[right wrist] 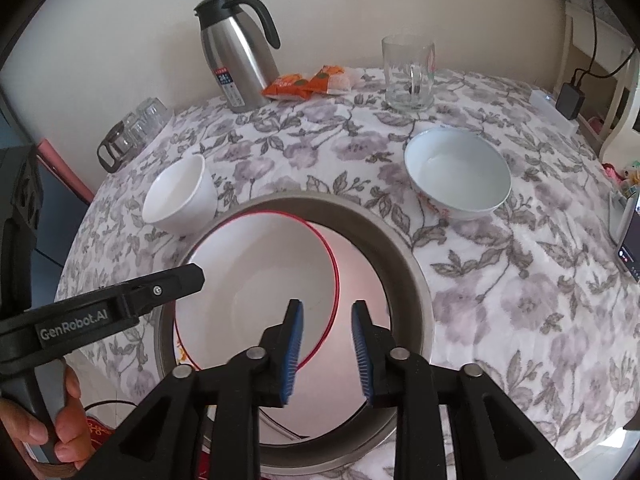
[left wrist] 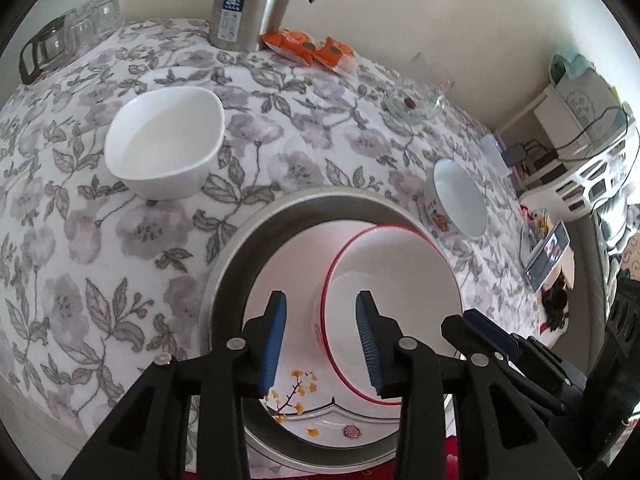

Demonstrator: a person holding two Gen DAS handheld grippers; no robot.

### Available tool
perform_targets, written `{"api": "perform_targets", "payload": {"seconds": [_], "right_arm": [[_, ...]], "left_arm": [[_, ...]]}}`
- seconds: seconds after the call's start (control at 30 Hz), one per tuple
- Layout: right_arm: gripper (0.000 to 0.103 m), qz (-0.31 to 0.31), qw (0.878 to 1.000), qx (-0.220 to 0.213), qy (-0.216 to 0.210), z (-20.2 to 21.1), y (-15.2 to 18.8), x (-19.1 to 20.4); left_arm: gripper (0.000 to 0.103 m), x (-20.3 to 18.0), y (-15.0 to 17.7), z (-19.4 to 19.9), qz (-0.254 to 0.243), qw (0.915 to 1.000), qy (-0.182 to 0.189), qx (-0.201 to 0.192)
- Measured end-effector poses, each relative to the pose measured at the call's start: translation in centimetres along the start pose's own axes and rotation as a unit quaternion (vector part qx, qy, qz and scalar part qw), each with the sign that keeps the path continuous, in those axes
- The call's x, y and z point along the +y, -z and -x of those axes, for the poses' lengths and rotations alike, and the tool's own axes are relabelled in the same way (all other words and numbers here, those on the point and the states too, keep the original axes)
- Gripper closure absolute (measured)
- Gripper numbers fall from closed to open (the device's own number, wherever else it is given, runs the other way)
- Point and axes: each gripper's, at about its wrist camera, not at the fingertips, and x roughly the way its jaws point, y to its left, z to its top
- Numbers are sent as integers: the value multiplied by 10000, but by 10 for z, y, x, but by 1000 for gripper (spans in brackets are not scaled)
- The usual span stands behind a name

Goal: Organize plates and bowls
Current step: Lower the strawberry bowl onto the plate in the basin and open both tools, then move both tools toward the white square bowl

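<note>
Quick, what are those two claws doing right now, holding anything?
Left gripper: open, astride the red-rimmed bowl's rim, not gripping.
Right gripper: open, empty.

Red-rimmed white bowl (left wrist: 384, 312); grey-purple floral tablecloth (left wrist: 120, 240); plain white bowl (left wrist: 164, 144); orange packets (left wrist: 308, 50).

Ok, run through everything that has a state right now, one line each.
Left claw: open over the bowl rim.
Right claw: open, holding nothing.
Red-rimmed bowl: upright in the metal basin.
Square white bowl: upright, empty.
Patterned bowl: upright, empty.
Glass mug: upright, empty.
</note>
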Motion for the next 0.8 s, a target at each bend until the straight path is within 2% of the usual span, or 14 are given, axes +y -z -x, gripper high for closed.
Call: {"api": "perform_targets", "payload": {"seconds": [0.07, 0.17, 0.2, 0.33, 0.43, 0.47, 0.5, 0.67, 0.73, 0.8], "right_arm": [[63, -24, 10000, -89, 37, 3, -1, 0], [58, -113, 9998, -165, 74, 4, -3, -4], [54, -145, 9997, -173, 92, 4, -4, -6], [40, -170, 9995, -174, 224, 2, -4, -8], [34, -153, 9994, -184, 258, 1, -5, -8], [33, -145, 9993, -185, 273, 1, -5, -8], [29, -139, 9993, -188, 295, 0, -5, -8], [20, -167, 9989, -241, 367, 0, -5, -10], [6, -177, 9987, -268, 398, -1, -5, -10], [0, -174, 9985, -302, 424, -1, -6, -10]], "left_arm": [[64, 1, -1, 5, 31, 9999, -32, -115], [50, 7, -4, 13, 186, 9991, -205, -325], [49, 9, -5, 15, 223, 9986, -282, -381], [49, 21, -8, 18, 394, 9959, -641, -505], [48, 28, -9, 17, 511, 9948, -743, -477], [43, 30, -9, 16, 547, 9944, -783, -463], [33, 31, -9, 14, 574, 9940, -815, -449], [26, 38, -11, 14, 693, 9919, -918, -542], [20, 43, -11, 16, 774, 9903, -984, -609], [17, 48, -12, 17, 828, 9891, -1028, -659]]}}
